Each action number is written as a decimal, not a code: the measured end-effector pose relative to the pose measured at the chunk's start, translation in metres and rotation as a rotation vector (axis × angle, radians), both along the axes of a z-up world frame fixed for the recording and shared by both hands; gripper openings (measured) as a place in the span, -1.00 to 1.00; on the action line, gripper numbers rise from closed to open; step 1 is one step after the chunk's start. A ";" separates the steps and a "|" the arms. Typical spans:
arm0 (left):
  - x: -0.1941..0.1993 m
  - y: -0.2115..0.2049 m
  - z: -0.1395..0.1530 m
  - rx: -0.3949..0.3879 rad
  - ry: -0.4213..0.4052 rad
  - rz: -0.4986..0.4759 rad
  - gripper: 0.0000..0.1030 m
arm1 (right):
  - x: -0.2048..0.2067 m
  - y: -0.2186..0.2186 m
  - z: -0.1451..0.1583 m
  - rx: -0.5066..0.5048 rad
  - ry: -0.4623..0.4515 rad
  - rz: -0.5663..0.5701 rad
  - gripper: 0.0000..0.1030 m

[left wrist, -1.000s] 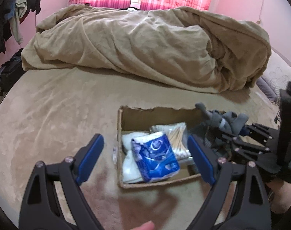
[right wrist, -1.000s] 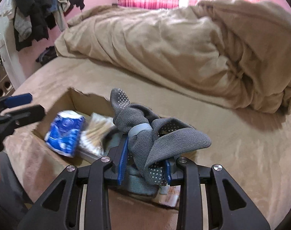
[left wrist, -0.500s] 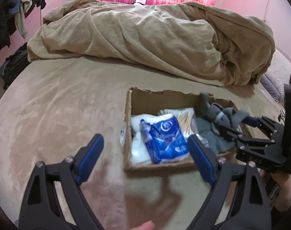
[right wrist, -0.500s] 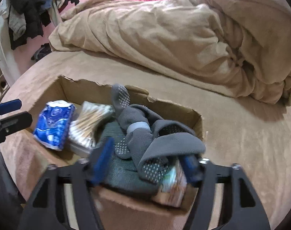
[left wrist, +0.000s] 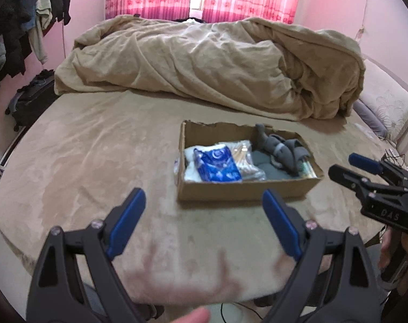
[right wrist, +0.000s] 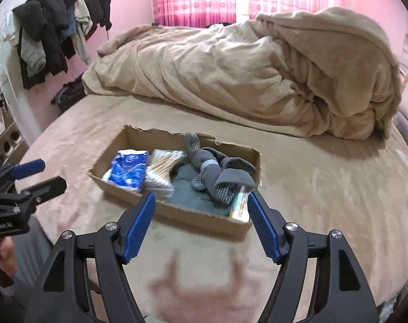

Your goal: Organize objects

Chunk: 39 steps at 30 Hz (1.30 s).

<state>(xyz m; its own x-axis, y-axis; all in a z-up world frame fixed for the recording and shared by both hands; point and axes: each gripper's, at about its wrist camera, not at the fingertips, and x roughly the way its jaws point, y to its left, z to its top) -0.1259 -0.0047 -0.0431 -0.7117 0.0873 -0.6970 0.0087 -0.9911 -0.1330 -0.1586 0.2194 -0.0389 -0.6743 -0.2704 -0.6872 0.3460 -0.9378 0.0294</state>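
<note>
1. The left gripper (left wrist: 204,220) hangs over the near edge of the bed (left wrist: 96,161), jaws spread wide with nothing between them.
2. The right gripper (right wrist: 201,223) is also wide open and empty, just short of the near wall of the cardboard box (right wrist: 177,215); in the left view it shows at the right edge (left wrist: 357,167).
3. The cardboard box (left wrist: 244,188) sits on the bed's flat part, towards its right side, well apart from the heaped tan blanket (left wrist: 217,67) along the far edge.
4. At the box's left end lies a blue packet (left wrist: 217,162) on top of something white; I cannot tell what it is.
5. Just beside the packet, towards the middle, lies a clear pack of cotton swabs (right wrist: 163,167).
6. The grey socks (right wrist: 217,169) lie bundled in the right end, resting on a darker grey-green cloth (right wrist: 187,196), one toe poking up against the far wall.
7. Dark clothes (right wrist: 50,32) hang by the pink wall to the left.
</note>
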 end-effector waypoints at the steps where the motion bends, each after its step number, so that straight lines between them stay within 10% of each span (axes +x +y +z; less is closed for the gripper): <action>1: 0.008 0.002 0.004 0.002 0.005 0.001 0.75 | 0.007 0.002 0.004 -0.008 0.001 -0.004 0.46; 17: 0.092 0.021 0.022 -0.049 0.061 0.025 0.75 | 0.094 0.016 0.025 -0.116 -0.021 -0.083 0.65; 39: 0.102 0.026 0.031 -0.042 0.083 0.006 0.89 | 0.113 0.010 0.036 -0.113 0.029 -0.076 0.66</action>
<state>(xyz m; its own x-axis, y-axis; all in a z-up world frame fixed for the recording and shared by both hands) -0.0242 0.0210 -0.0125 -0.7674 0.0544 -0.6389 0.0057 -0.9958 -0.0917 -0.0458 0.2298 -0.0031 -0.7150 -0.2921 -0.6352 0.2761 -0.9526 0.1273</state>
